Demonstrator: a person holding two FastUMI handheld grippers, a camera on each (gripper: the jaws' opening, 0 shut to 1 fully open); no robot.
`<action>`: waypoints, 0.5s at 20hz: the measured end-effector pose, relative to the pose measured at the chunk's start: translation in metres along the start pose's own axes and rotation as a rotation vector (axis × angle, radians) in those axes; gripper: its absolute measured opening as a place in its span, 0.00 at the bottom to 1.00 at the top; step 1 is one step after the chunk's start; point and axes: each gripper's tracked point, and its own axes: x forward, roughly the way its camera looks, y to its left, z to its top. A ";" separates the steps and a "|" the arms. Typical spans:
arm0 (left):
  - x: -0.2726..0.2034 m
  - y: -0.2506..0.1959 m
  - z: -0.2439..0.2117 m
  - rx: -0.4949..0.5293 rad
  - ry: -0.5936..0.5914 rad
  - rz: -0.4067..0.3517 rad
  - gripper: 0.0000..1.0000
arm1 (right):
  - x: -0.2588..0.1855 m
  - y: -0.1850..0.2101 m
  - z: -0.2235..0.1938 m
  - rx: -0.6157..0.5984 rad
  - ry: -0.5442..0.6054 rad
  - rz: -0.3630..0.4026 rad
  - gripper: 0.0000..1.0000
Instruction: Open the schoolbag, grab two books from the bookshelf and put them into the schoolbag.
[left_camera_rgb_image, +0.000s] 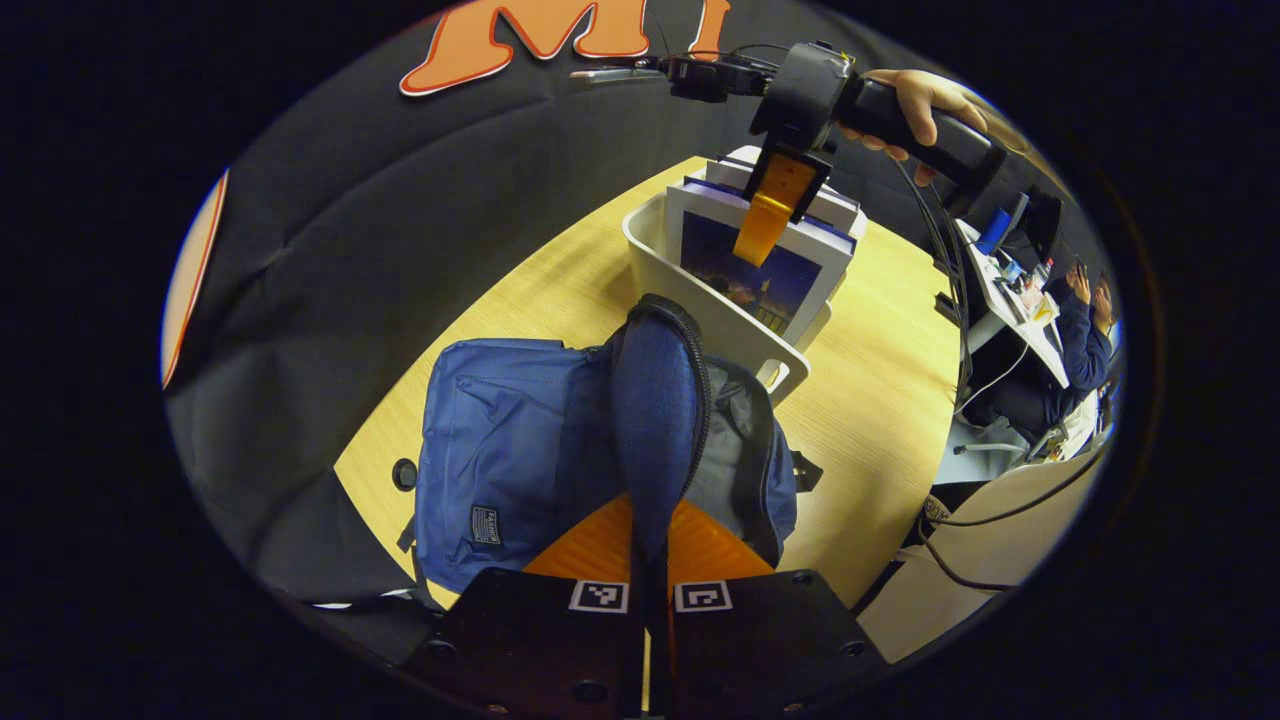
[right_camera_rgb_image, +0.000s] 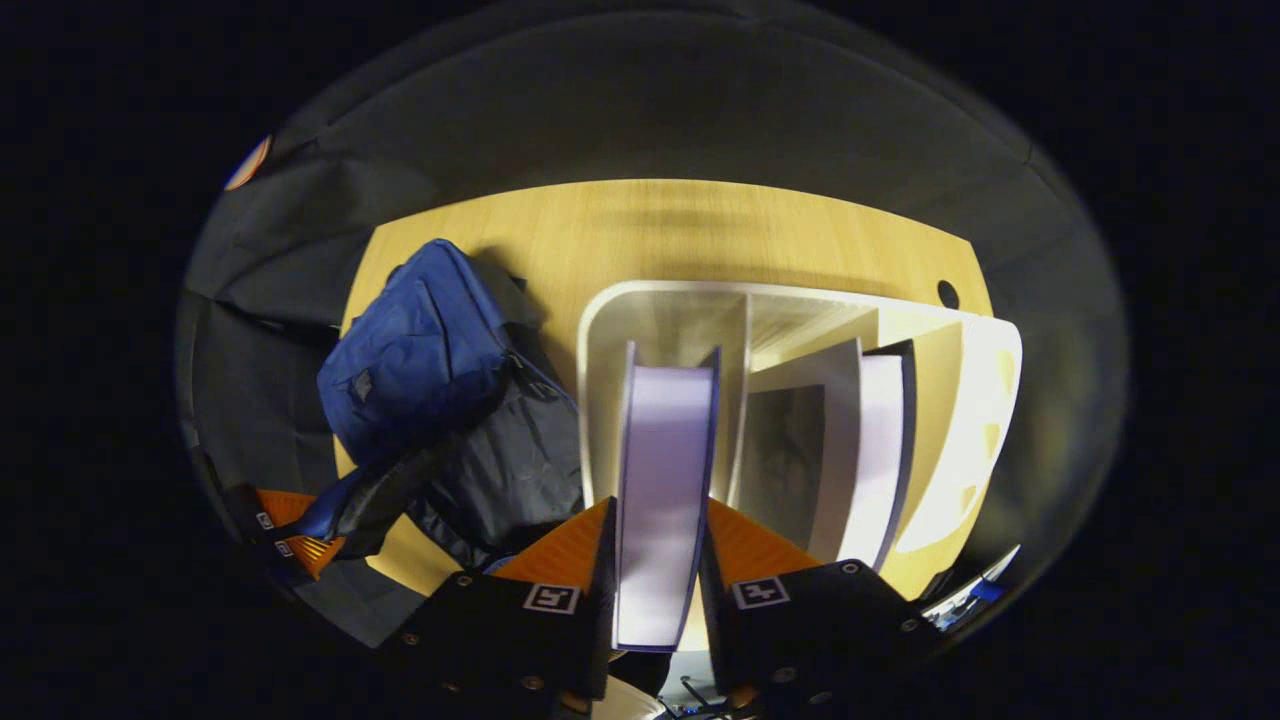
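- Wooden table (left_camera_rgb_image: 560, 270) under booth light carries the white bookshelf (right_camera_rgb_image: 600, 330) and, just beside it, the blue schoolbag (left_camera_rgb_image: 500, 440).
- First book (right_camera_rgb_image: 662, 480) stands upright in the bookshelf's near compartment, page edges up, long axis running away from the right gripper (right_camera_rgb_image: 655, 560), whose fingers press both covers from above.
- Second book (right_camera_rgb_image: 880, 440) leans in the next compartment.
- Left gripper (left_camera_rgb_image: 650, 540) is clamped on the schoolbag's flap (left_camera_rgb_image: 655, 400), holding the mouth open.
- Judged next: lift straight up, then carry sideways to the bag.
- Beyond the table sits a desk (left_camera_rgb_image: 1010, 290) with a person.
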 end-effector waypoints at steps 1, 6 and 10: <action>-0.001 0.000 -0.001 0.000 0.001 0.001 0.03 | 0.000 -0.001 -0.001 0.017 0.003 -0.007 0.35; -0.001 0.001 -0.002 -0.013 0.004 0.009 0.03 | -0.017 0.003 0.000 0.059 -0.031 0.045 0.29; -0.001 -0.001 -0.002 -0.019 0.005 0.015 0.03 | -0.074 -0.005 0.006 0.115 -0.165 0.128 0.28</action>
